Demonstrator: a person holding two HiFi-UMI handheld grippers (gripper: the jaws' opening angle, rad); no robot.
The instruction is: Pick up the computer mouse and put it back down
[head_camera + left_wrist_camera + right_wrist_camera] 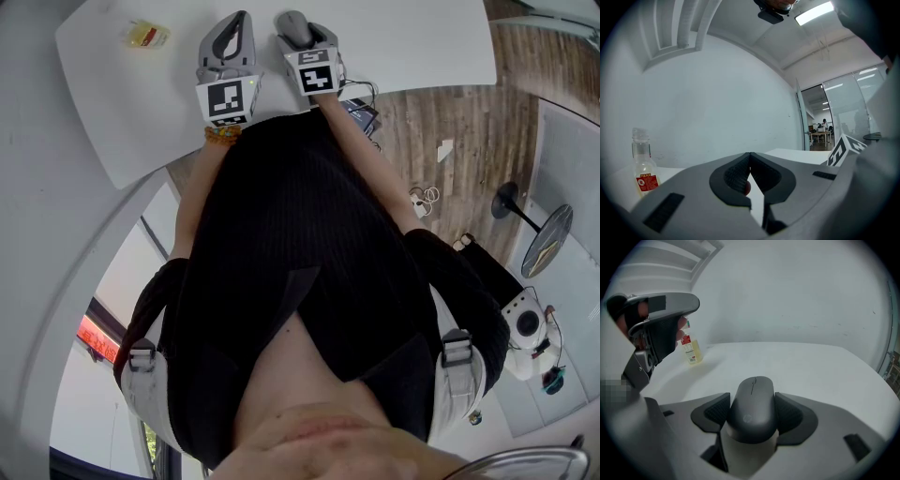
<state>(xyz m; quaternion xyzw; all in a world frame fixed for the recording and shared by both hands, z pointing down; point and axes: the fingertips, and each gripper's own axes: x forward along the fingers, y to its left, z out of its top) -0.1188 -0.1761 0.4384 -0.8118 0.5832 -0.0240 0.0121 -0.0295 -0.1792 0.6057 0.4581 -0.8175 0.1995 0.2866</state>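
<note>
right tongs (752, 413): clamped on flanks of dark grey oval plastic computer mouse (752, 397), lower centre of right gripper view, for a level carry above white counter (820, 366) | left tongs (750, 176): pinched together, empty, likely idle

Both arms stretched out in front, left forearm (195, 197) and right forearm (366, 159), with the 2 grippers side by side and close together. Left gripper (750, 174) has its jaws meeting at the tips. Right gripper (752, 416) is clamped on the mouse (752, 399), 1 pad on each flank.
</note>
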